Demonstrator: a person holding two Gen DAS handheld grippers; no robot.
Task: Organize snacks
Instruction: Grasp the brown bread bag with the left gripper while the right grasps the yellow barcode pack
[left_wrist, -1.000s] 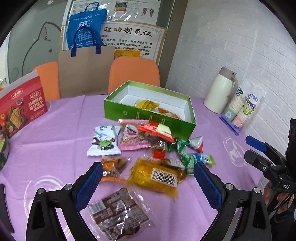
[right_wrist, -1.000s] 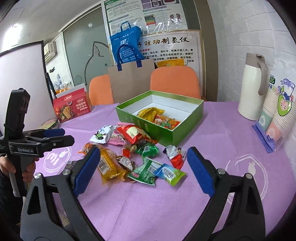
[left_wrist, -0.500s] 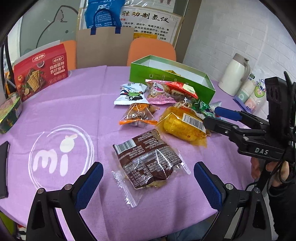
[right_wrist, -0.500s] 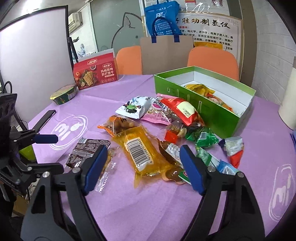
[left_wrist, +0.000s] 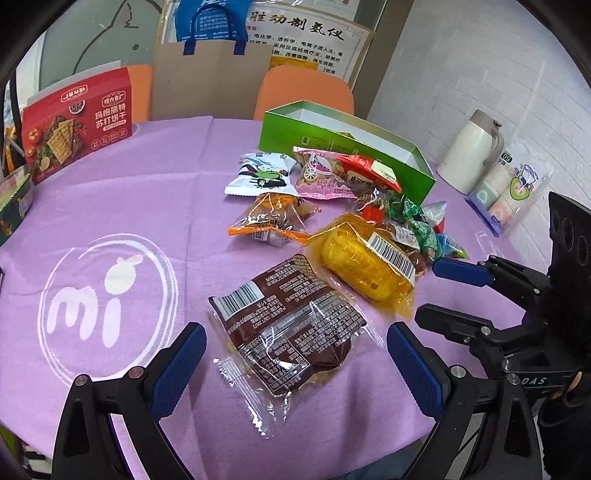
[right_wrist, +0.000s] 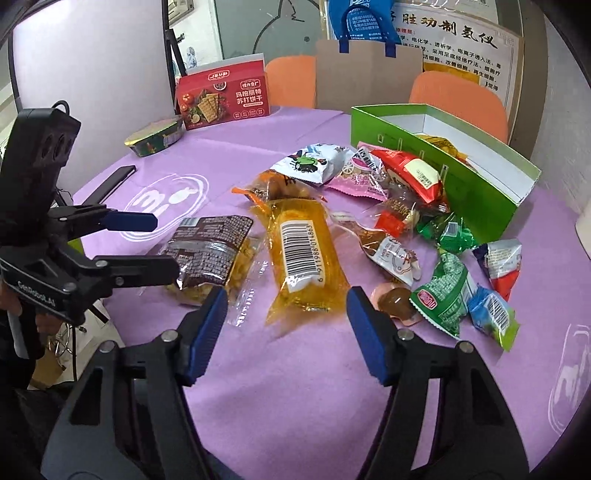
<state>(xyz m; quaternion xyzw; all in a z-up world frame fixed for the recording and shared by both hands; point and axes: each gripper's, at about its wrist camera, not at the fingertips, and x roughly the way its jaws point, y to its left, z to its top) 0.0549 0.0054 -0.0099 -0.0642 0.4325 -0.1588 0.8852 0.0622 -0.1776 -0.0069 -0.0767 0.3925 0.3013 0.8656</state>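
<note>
A heap of wrapped snacks lies on the purple tablecloth in front of an open green box (left_wrist: 343, 147) (right_wrist: 476, 192) that holds a few packets. Nearest me is a brown packet (left_wrist: 288, 325) (right_wrist: 207, 254). My left gripper (left_wrist: 295, 369) (right_wrist: 162, 245) stands open with a finger on each side of the packet's near end, not touching it. Beside it lies a yellow packet (left_wrist: 365, 266) (right_wrist: 299, 247) with a barcode. My right gripper (right_wrist: 286, 325) (left_wrist: 430, 291) is open just before that packet's near end. White (left_wrist: 262, 179), pink (left_wrist: 317, 177) and red (right_wrist: 410, 173) packets lie by the box.
A red cracker box (left_wrist: 74, 122) and a tin (right_wrist: 155, 138) stand at the far left. A phone (right_wrist: 114, 179) lies near the left table edge. A white thermos (left_wrist: 472, 151) and stacked paper cups (left_wrist: 513, 188) are at the right. Orange chairs (left_wrist: 306, 92) and a paper bag stand behind the table.
Both grippers have drawn back and sunk toward the table's near side. The left now frames the brown packet, the right the yellow one. Both stay open.
</note>
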